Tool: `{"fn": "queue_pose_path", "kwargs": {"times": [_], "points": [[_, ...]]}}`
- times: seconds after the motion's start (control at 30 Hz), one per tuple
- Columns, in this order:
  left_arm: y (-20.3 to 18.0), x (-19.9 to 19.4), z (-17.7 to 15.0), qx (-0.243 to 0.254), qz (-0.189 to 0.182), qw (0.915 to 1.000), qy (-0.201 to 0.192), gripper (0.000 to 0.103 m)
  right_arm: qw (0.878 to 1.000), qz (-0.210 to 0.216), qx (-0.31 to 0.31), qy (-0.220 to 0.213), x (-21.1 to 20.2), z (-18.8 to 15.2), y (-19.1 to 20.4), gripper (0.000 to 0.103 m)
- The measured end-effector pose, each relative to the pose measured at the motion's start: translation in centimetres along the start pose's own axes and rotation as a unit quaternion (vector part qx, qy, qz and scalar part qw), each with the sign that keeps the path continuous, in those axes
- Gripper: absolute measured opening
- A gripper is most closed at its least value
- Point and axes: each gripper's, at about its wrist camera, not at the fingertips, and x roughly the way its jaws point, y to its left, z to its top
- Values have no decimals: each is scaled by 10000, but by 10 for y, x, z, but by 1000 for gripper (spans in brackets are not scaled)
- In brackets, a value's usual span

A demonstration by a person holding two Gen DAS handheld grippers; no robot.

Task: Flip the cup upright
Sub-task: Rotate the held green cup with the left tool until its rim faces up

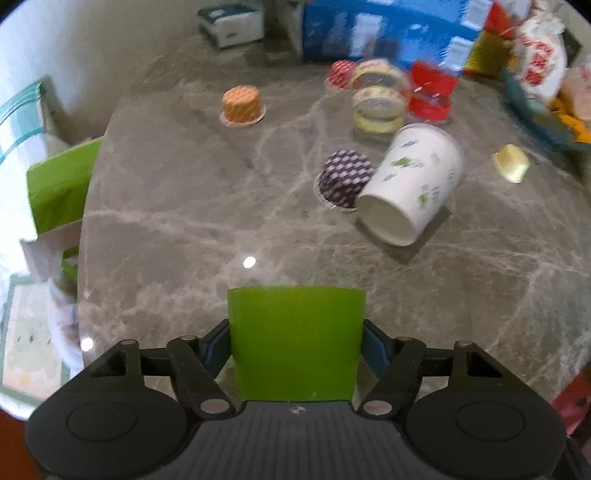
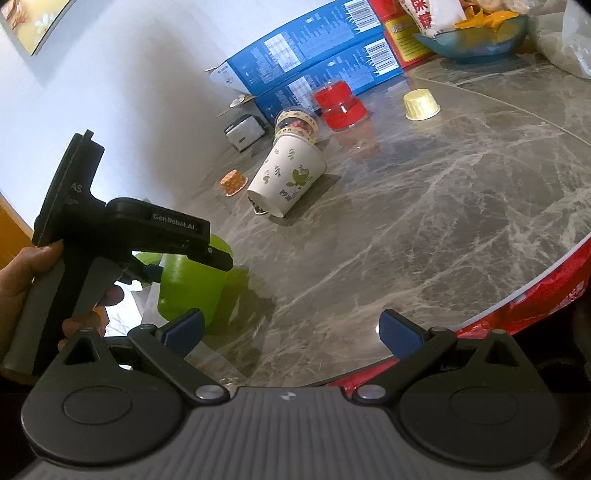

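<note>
My left gripper [image 1: 296, 343] is shut on a green cup [image 1: 295, 343] and holds it at the near edge of the grey marble table [image 1: 166, 206]. In the right wrist view the same green cup [image 2: 192, 284] sits in the left gripper [image 2: 173, 266] at the table's left edge, mouth up, its base at or near the tabletop. My right gripper [image 2: 291, 332] is open and empty above the near table edge. A white paper cup with green leaf prints [image 1: 413, 181] lies on its side mid-table, also seen in the right wrist view [image 2: 286, 177].
Small cupcake liners stand around: orange [image 1: 242, 105], dark checkered [image 1: 345, 177], yellow [image 2: 421, 105]. Tape rolls [image 1: 378, 101], a red jar [image 2: 341, 105], blue boxes [image 2: 314, 59] and a bowl of snacks [image 2: 476, 33] crowd the far side. A red bag [image 2: 535, 295] hangs below the right edge.
</note>
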Motion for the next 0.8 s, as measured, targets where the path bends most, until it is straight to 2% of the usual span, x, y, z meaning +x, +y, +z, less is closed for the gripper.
{"fn": "queue_pose_path", "kwargs": {"times": [0.07, 0.1, 0.17, 0.23, 0.3, 0.37, 0.5, 0.8], "points": [[-3, -13, -3, 344, -351, 9978, -442, 74, 10000, -19, -55, -29, -1, 0, 2, 102], [-5, -23, -7, 562, -525, 9935, -836, 74, 10000, -28, -84, -39, -1, 0, 2, 102], [-8, -37, -15, 887, -601, 9835, -1459, 74, 9999, -16, -103, -98, -5, 0, 2, 102], [-7, -44, -25, 1031, -779, 9732, -1904, 73, 9998, -21, -89, -151, -8, -1, 1, 102], [-4, -46, -34, 971, -1028, 9651, -2205, 73, 9996, -67, -93, -252, -12, -2, 2, 102], [-5, -43, -42, 1000, -1159, 9619, -2267, 72, 9993, -96, -108, -342, -17, -4, 2, 102], [-10, -39, -55, 1075, -1156, 9594, -2339, 72, 9989, -175, -168, -393, -23, -7, 5, 102], [0, -44, -82, 1108, -1286, 9449, -2800, 72, 9980, -222, -74, -587, -31, -19, 5, 102]]}}
